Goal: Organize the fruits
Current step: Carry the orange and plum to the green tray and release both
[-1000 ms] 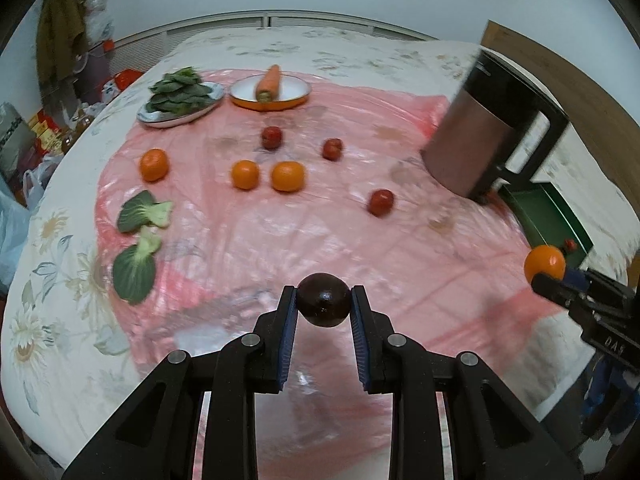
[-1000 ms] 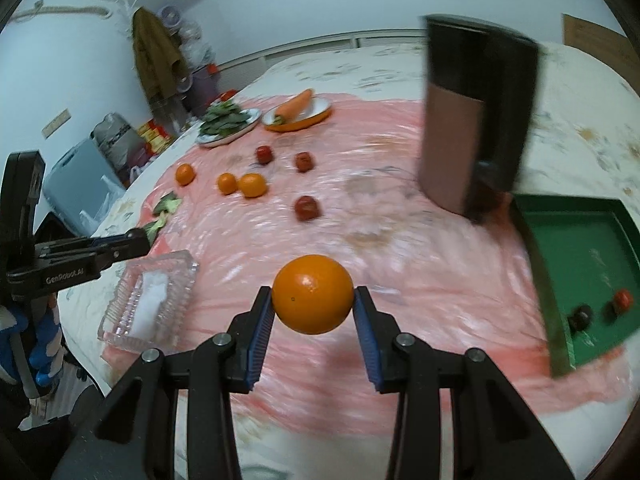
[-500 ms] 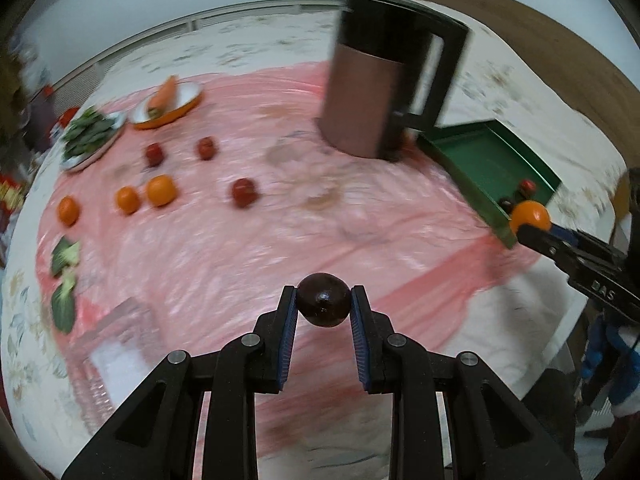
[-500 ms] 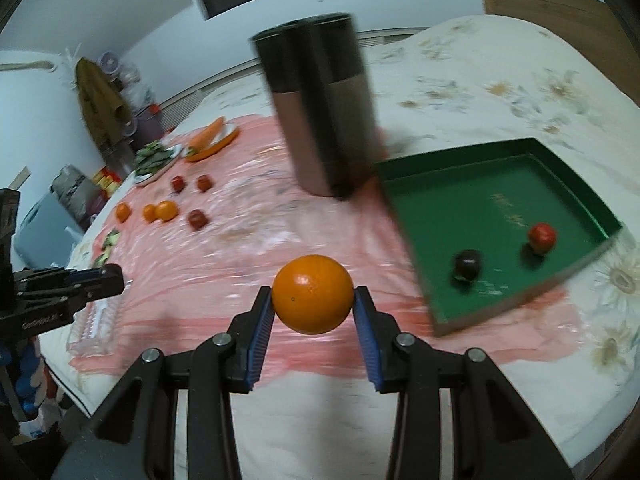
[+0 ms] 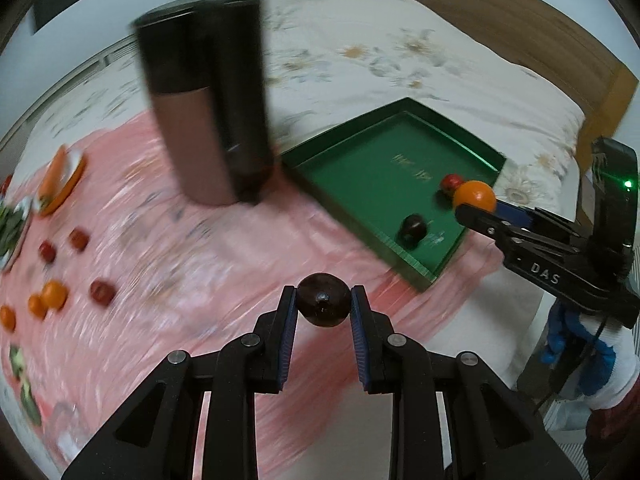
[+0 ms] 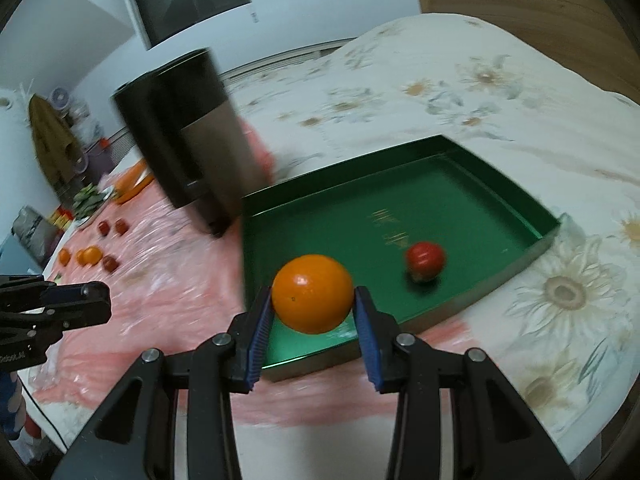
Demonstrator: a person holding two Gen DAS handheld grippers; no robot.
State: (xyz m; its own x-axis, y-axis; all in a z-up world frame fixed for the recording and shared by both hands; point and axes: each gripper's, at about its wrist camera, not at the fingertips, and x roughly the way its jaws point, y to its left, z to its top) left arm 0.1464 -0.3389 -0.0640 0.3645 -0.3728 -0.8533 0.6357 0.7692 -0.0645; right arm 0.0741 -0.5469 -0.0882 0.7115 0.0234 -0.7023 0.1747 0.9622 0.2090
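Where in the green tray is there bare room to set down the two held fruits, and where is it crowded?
The green tray is mostly bare: its far half, beyond the gold lettering toward the dark canister, holds nothing. The near end is busier, with the red fruit and dark fruit. The right gripper holds its orange there.

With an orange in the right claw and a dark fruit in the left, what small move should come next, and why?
Probably lower the right claw a little and release. Its orange already hangs over the near corner of the green tray, clear of the red fruit. The left claw, shut on the dark fruit, is short of the tray's rim.
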